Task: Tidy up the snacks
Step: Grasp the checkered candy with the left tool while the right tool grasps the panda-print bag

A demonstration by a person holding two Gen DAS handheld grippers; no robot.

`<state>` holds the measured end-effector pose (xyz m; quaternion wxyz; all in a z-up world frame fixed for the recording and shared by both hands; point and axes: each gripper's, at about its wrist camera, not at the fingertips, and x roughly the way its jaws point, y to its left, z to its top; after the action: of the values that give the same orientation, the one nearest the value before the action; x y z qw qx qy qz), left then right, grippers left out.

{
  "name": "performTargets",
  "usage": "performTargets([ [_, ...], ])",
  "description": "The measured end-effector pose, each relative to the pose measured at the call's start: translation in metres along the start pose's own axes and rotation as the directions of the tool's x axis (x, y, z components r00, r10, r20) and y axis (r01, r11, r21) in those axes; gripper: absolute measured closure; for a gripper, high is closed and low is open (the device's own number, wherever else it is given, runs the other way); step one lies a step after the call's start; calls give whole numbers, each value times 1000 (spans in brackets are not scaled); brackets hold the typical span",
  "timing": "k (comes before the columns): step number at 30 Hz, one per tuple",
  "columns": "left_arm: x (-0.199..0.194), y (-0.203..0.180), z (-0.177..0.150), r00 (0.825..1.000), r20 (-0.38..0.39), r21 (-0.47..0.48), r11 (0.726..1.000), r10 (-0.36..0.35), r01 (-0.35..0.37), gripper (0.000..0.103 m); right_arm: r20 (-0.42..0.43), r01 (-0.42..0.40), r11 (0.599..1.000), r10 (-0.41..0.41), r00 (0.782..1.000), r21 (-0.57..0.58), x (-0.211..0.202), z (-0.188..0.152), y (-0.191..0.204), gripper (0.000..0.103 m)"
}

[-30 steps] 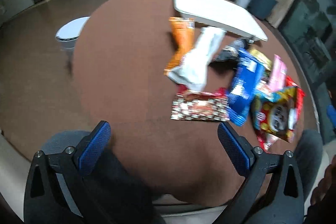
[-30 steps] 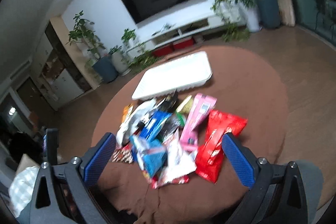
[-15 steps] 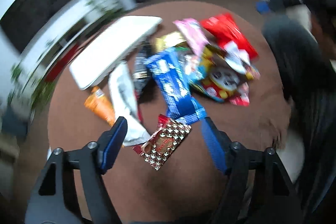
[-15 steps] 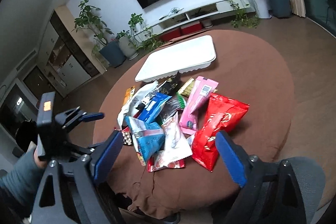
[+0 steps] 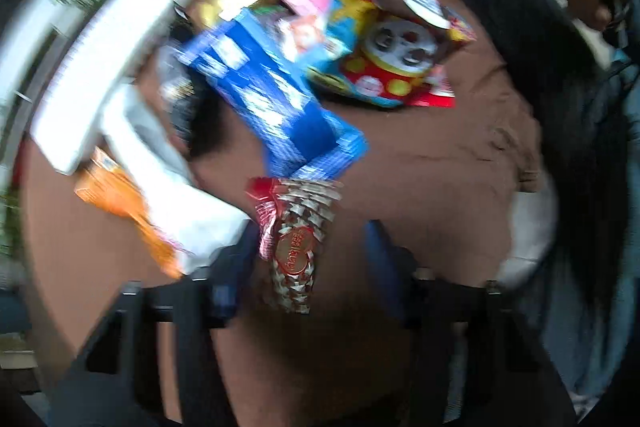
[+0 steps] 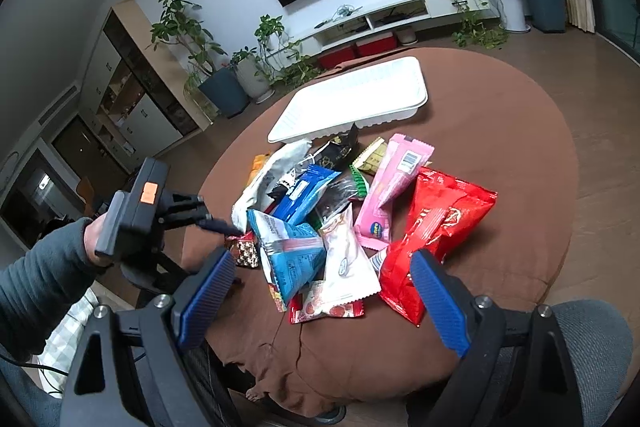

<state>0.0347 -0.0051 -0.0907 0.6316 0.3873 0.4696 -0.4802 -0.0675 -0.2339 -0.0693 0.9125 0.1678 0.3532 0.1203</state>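
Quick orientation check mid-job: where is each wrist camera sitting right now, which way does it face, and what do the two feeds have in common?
Left wrist: on the left gripper, facing steeply down at the brown-and-white checkered packet between its closing jaws, not yet pinched; a dark sleeve shows at right.
Right wrist: on the right gripper, open, angled down across the table toward the white tray; the left hand shows.
Shared: snack pile, tray, blue packet, checkered packet.
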Motion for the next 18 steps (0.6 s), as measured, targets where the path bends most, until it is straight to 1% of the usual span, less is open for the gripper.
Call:
performTargets([
  [1, 5, 4, 0, 999, -17, -4, 1000, -31, 31, 73, -3, -2, 1000, 2, 1000, 2, 1, 0, 0, 11],
  [3, 4, 7, -1, 999, -20, -2, 999, -42, 42, 75, -16, -9, 1000, 9, 1000, 2, 5, 0, 0, 11],
  [6, 5, 13, -1, 999, -29, -34, 999, -42, 41, 75, -31, -12, 1000, 11, 999, -24, 10, -2, 4, 11],
  [9, 5, 12, -1, 999, -36, -56, 998, -34, 32, 75, -44, -14, 998, 12, 999, -59, 13, -3, 11, 12],
  [12, 2, 9, -7, 998, -36, -114, 993, -42, 37, 75, -47, -18, 997, 15, 999, -75, 16, -3, 16, 12],
  [15, -1, 13, -12, 998, -27, -164, 985, -51, 46, 76, -54, -27, 996, 23, 998, -81, 23, -2, 21, 13],
  [16, -1, 16, -16, 999, -22, -174, 984, -45, 41, 81, -60, -28, 996, 23, 998, -89, 26, -2, 24, 13],
  [18, -2, 19, -20, 999, -21, -203, 979, -29, 25, 86, -67, -30, 993, 23, 997, -114, 31, -2, 32, 14],
])
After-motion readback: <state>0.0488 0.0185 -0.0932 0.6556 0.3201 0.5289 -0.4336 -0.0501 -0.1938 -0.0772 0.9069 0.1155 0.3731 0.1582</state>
